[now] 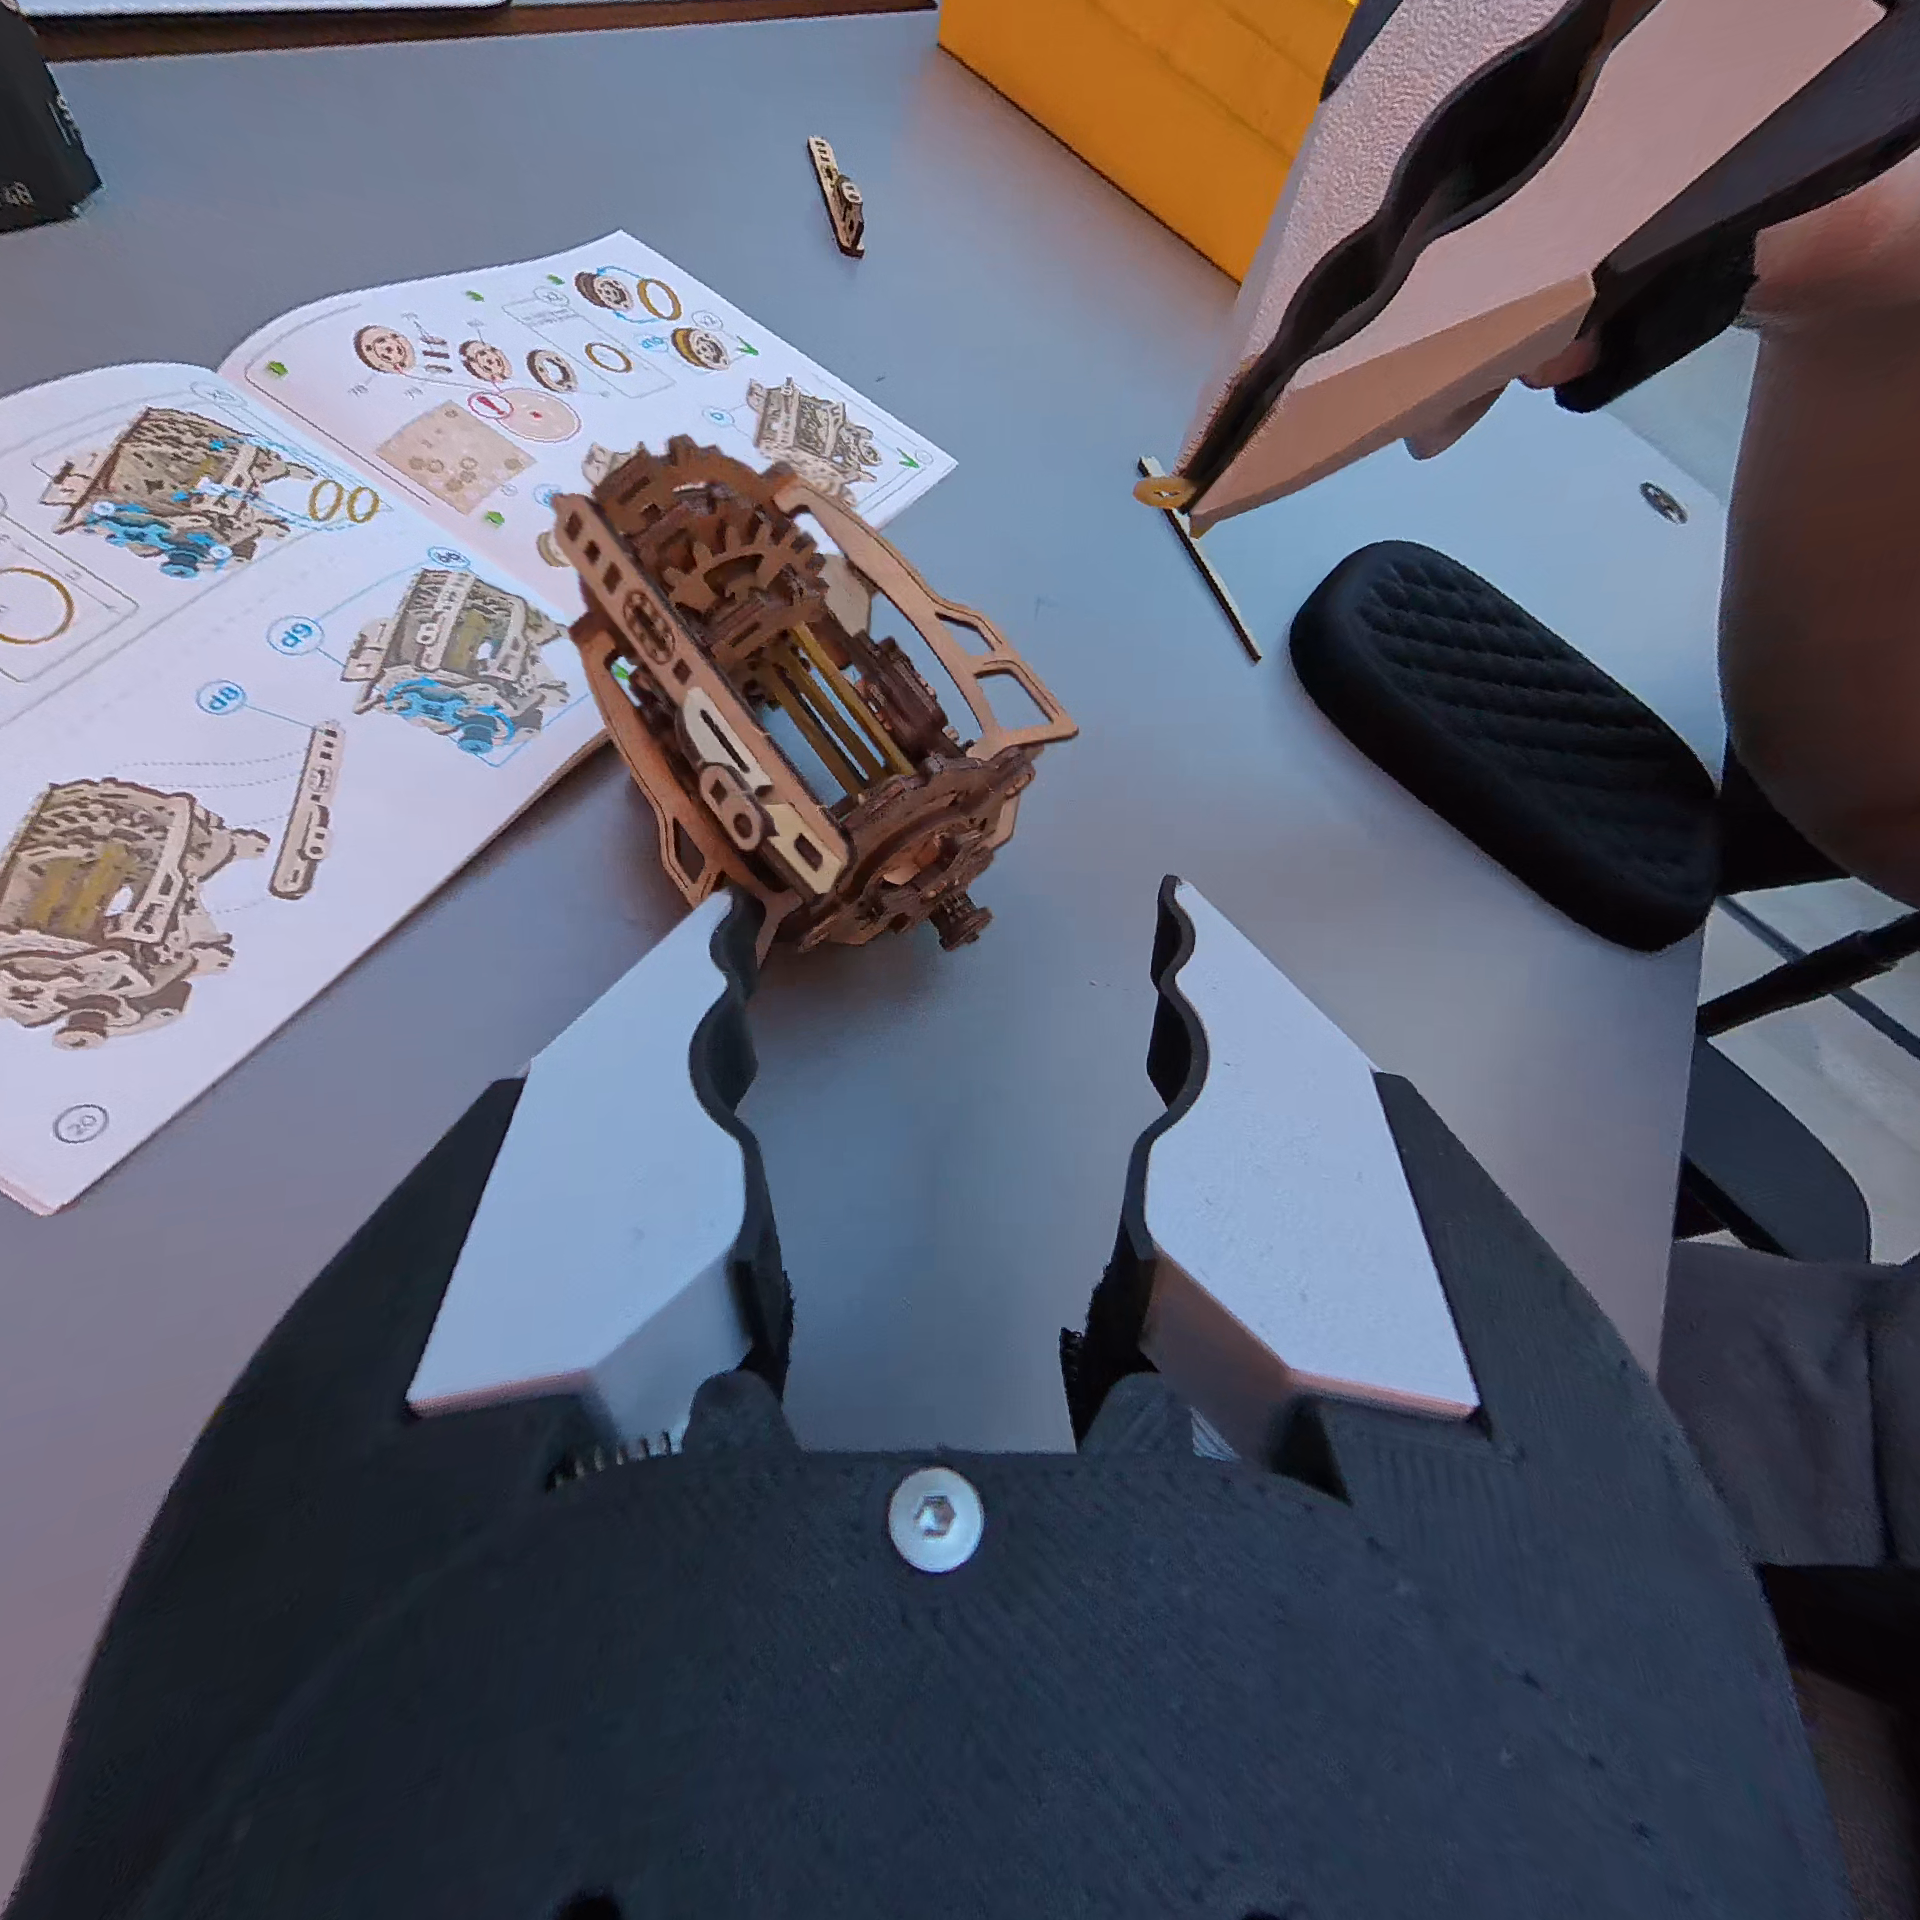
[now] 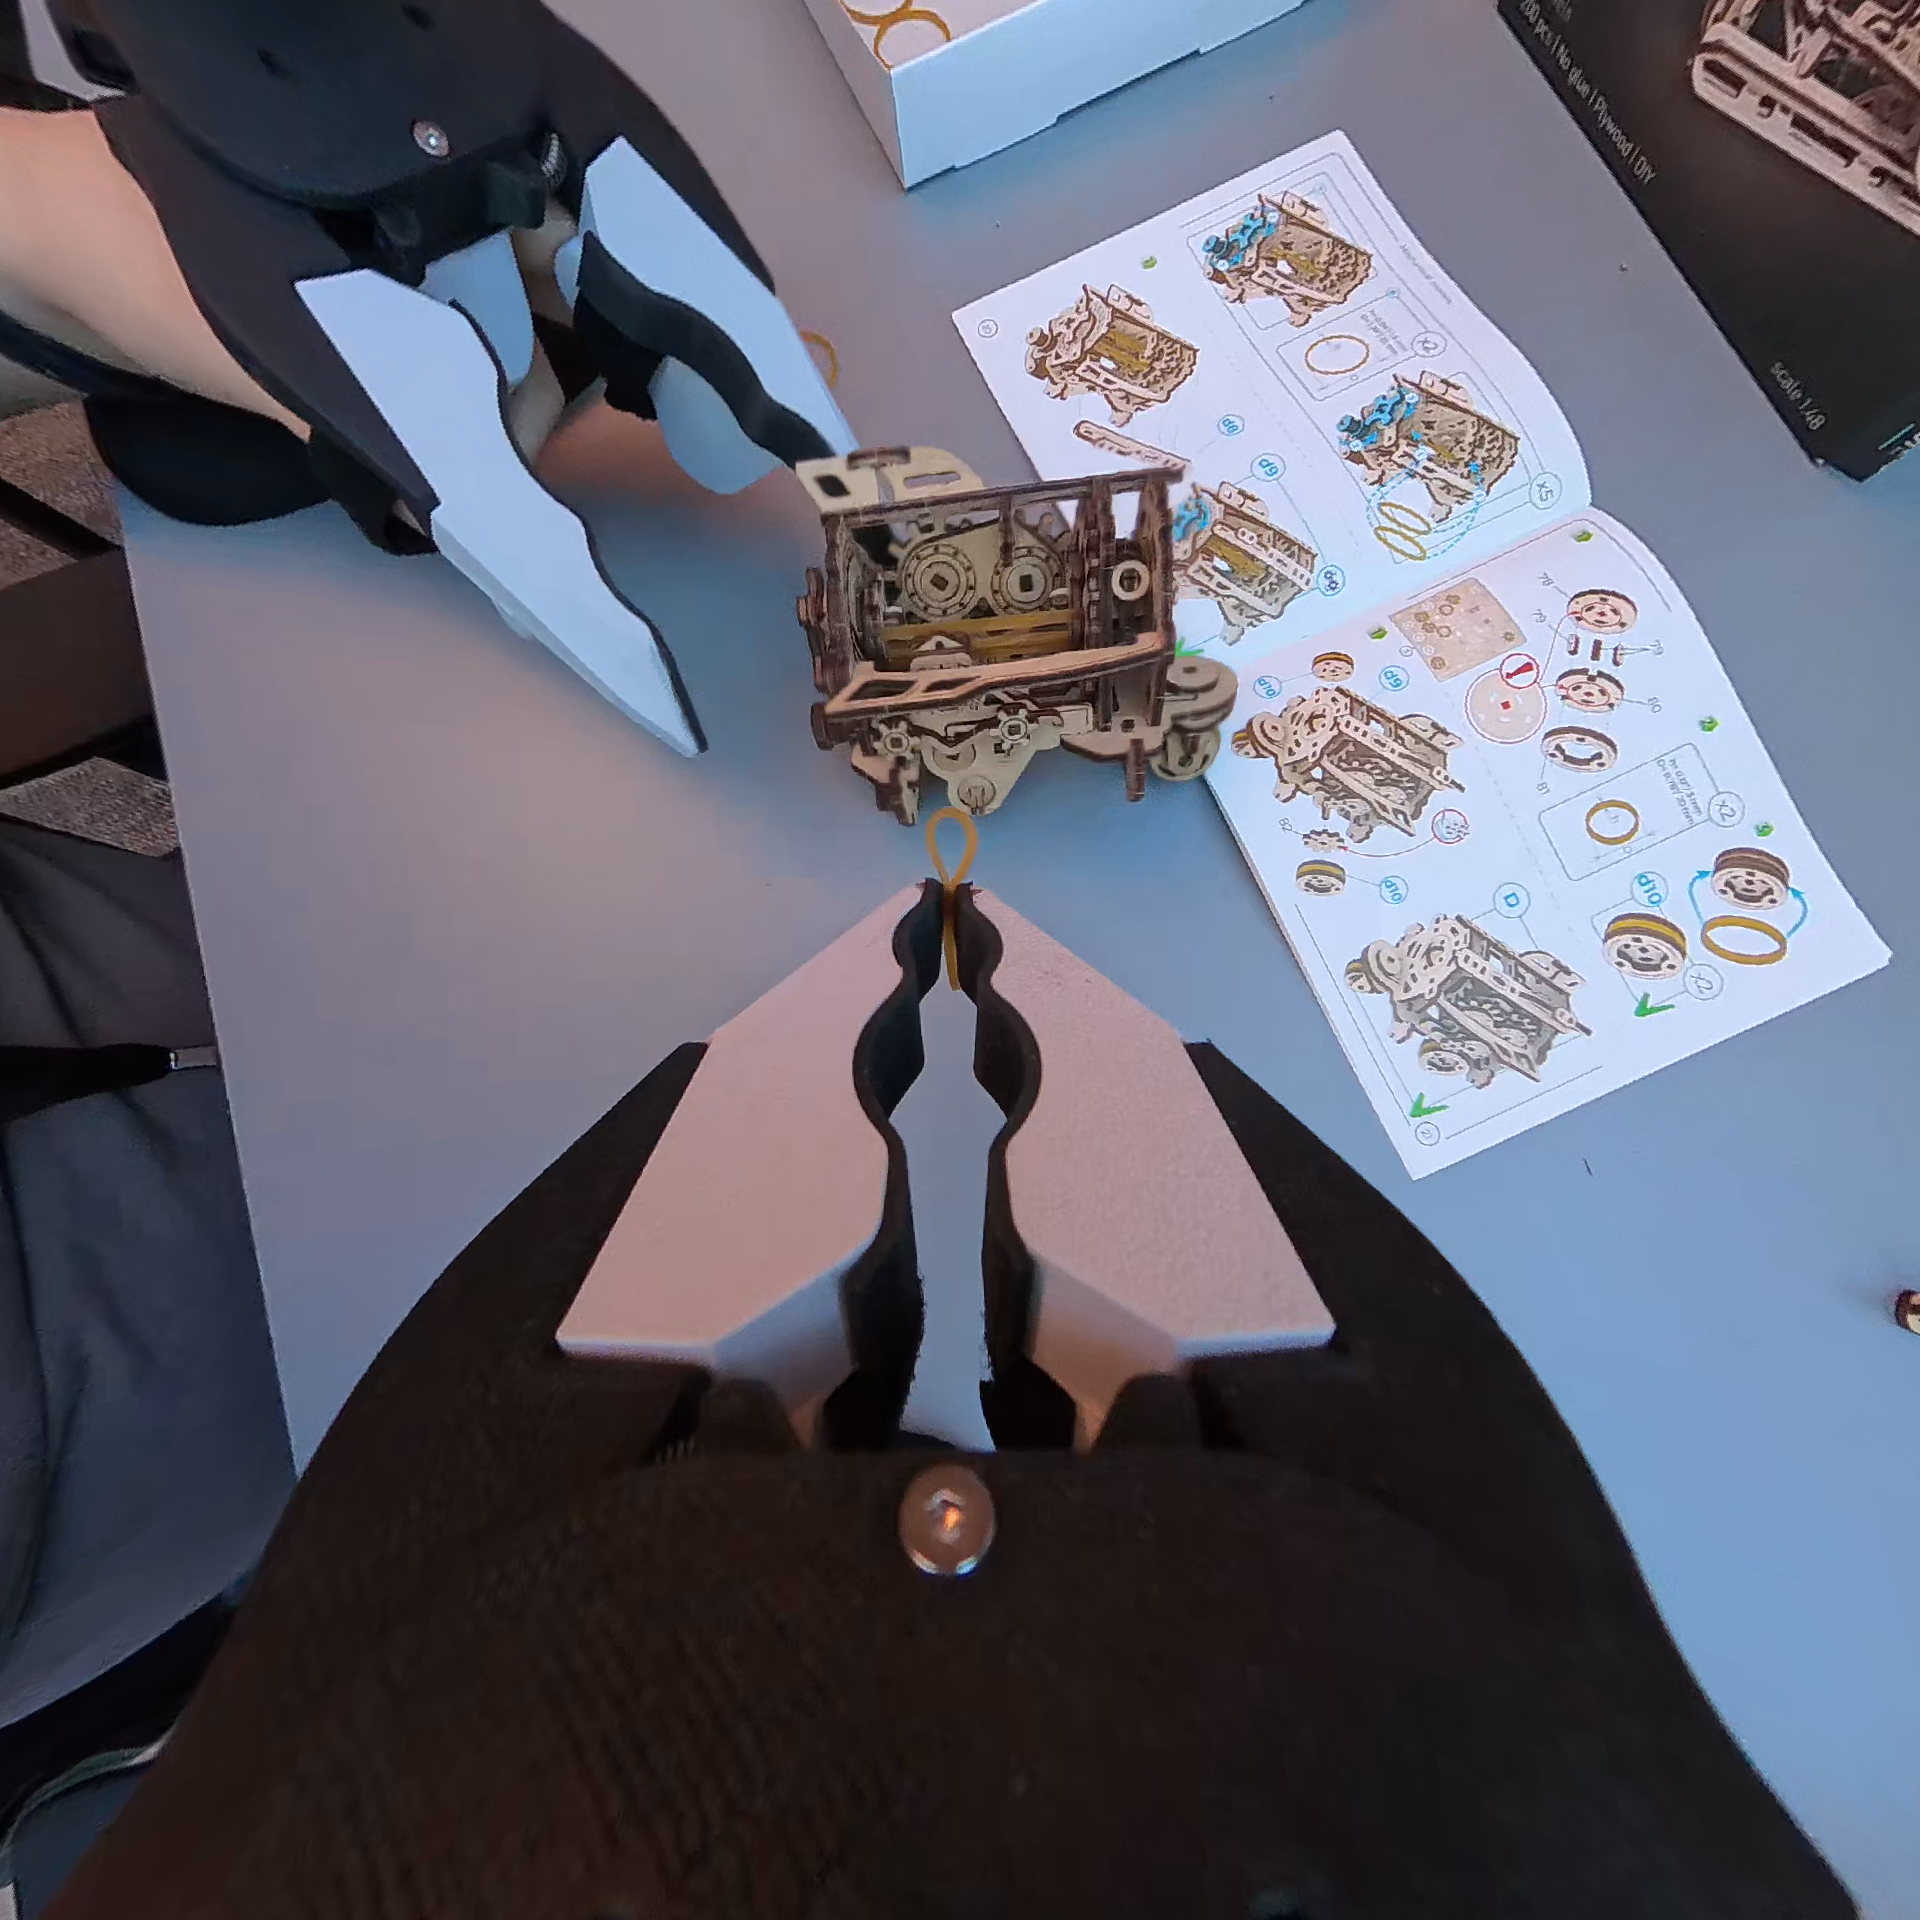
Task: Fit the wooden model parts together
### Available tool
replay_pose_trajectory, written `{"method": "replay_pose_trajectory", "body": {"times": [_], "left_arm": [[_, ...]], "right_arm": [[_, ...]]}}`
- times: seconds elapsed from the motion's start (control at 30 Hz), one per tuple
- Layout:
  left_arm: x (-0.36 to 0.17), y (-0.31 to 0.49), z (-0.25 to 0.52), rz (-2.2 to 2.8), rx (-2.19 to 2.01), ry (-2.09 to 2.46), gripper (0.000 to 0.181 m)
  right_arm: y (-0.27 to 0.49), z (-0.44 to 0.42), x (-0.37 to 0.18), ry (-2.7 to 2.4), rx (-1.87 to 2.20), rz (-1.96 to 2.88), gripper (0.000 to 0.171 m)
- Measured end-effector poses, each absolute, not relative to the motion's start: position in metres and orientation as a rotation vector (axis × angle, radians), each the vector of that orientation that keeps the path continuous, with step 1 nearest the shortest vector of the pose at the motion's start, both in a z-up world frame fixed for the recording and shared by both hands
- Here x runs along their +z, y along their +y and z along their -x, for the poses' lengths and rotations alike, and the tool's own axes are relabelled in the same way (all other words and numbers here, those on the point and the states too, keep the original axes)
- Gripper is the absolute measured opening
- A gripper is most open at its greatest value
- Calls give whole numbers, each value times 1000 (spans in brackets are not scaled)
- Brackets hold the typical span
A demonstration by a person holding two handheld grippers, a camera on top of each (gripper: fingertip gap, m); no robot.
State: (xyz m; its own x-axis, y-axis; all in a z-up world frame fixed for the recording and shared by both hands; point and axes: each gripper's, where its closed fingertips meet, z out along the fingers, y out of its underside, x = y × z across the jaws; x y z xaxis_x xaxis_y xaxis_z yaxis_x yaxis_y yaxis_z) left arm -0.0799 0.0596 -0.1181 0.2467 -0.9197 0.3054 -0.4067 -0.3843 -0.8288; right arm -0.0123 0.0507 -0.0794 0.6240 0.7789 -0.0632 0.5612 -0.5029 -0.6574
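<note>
The partly built wooden model (image 1: pixel 790 707) lies on the grey table (image 1: pixel 987 1039), one end on the booklet; it also shows in the right wrist view (image 2: pixel 997 634). My left gripper (image 1: pixel 951 904) is open and empty just short of the model. Its left fingertip (image 1: pixel 722 920) is right against the model's frame. My right gripper (image 2: pixel 948 896) is shut on a yellow rubber band (image 2: pixel 951 847), whose loop sticks out toward the model's near side. In the left wrist view the right gripper (image 1: pixel 1195 499) holds the band (image 1: pixel 1162 492) off to the model's right.
An open instruction booklet (image 1: pixel 312 623) lies beside the model. A small wooden part (image 1: pixel 840 197) and a thin wooden strip (image 1: pixel 1216 582) lie on the table. A yellow box (image 1: pixel 1143 94), a white box (image 2: pixel 1039 94), a black box (image 2: pixel 1766 208) and a chair armrest (image 1: pixel 1507 738) surround it. About 9 cm separates my left fingertips from my right.
</note>
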Motion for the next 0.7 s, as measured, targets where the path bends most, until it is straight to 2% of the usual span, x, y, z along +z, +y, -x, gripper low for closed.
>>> {"method": "replay_pose_trajectory", "body": {"times": [0.3, 0.5, 0.7], "left_arm": [[-117, 30, 66, 1998, -1188, 1198, 62], [-122, 8, 55, 2000, -1207, 1270, 62], [-114, -6, 91, 2037, -1237, 1209, 55]], "right_arm": [[48, 11, -75, -1010, 484, 2214, 0], [50, 10, -72, -994, 495, 2195, 0], [47, 22, -62, -1070, 523, 2126, 0]]}}
